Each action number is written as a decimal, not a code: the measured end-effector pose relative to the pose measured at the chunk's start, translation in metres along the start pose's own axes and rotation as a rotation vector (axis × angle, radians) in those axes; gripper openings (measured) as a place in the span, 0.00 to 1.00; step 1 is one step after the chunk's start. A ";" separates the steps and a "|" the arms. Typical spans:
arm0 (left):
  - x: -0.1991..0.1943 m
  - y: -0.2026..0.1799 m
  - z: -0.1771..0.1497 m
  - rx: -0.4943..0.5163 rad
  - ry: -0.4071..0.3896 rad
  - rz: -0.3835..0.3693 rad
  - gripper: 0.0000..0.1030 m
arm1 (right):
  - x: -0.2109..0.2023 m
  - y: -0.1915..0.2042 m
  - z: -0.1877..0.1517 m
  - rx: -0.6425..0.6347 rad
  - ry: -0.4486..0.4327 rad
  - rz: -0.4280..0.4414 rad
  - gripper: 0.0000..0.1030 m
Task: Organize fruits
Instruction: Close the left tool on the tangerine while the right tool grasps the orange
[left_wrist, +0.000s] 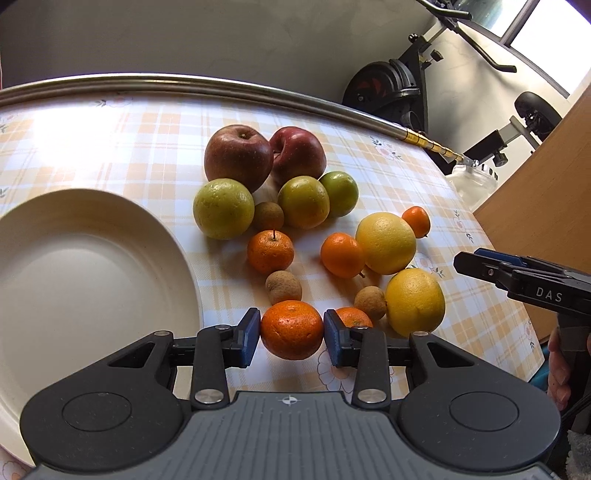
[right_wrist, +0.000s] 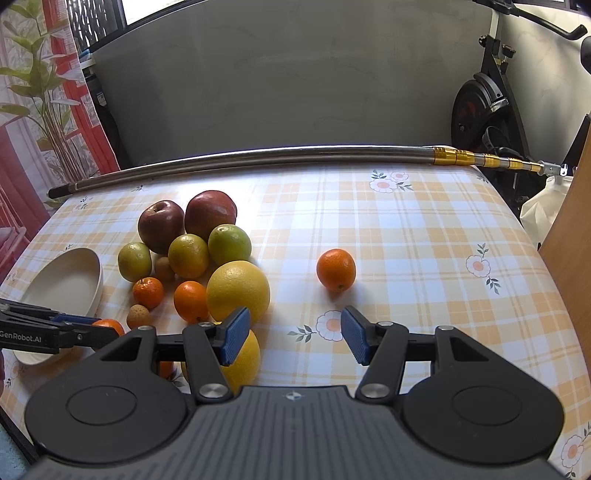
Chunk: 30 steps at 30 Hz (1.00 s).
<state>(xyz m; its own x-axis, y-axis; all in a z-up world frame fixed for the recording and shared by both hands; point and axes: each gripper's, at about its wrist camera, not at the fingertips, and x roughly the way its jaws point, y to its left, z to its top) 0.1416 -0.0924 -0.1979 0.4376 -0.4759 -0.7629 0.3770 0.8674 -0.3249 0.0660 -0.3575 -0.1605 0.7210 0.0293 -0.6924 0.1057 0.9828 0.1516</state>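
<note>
A dimpled, glossy mandarin (left_wrist: 291, 329) sits near the table's front edge beside the smooth cream plate (left_wrist: 92, 266), with the left gripper (left_wrist: 291, 334) clamped on it by ribbed blue pads. The right gripper (right_wrist: 295, 334) stands open over bare checked tablecloth (right_wrist: 424, 258); a lone orange (right_wrist: 336, 269) lies mid-table.

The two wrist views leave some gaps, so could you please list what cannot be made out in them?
- Plate: left wrist view, its left and near sides cut off by the frame edge and the left gripper.
- Small orange: left wrist view, mostly hidden behind a finger.
- Near lemon: right wrist view, half covered by the right gripper.
</note>
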 end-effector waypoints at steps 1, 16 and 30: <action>-0.004 -0.003 0.001 0.012 -0.014 0.003 0.38 | 0.001 0.000 0.001 -0.004 -0.002 -0.003 0.57; -0.040 -0.005 0.044 0.014 -0.191 0.095 0.38 | 0.061 -0.030 0.032 -0.043 -0.011 -0.067 0.51; -0.022 0.001 0.052 -0.012 -0.128 0.127 0.38 | 0.092 -0.031 0.041 -0.034 0.088 -0.026 0.38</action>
<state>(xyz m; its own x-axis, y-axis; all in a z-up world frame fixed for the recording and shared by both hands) 0.1749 -0.0886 -0.1527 0.5815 -0.3764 -0.7213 0.3025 0.9230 -0.2377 0.1575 -0.3929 -0.1998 0.6550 0.0179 -0.7554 0.0994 0.9890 0.1097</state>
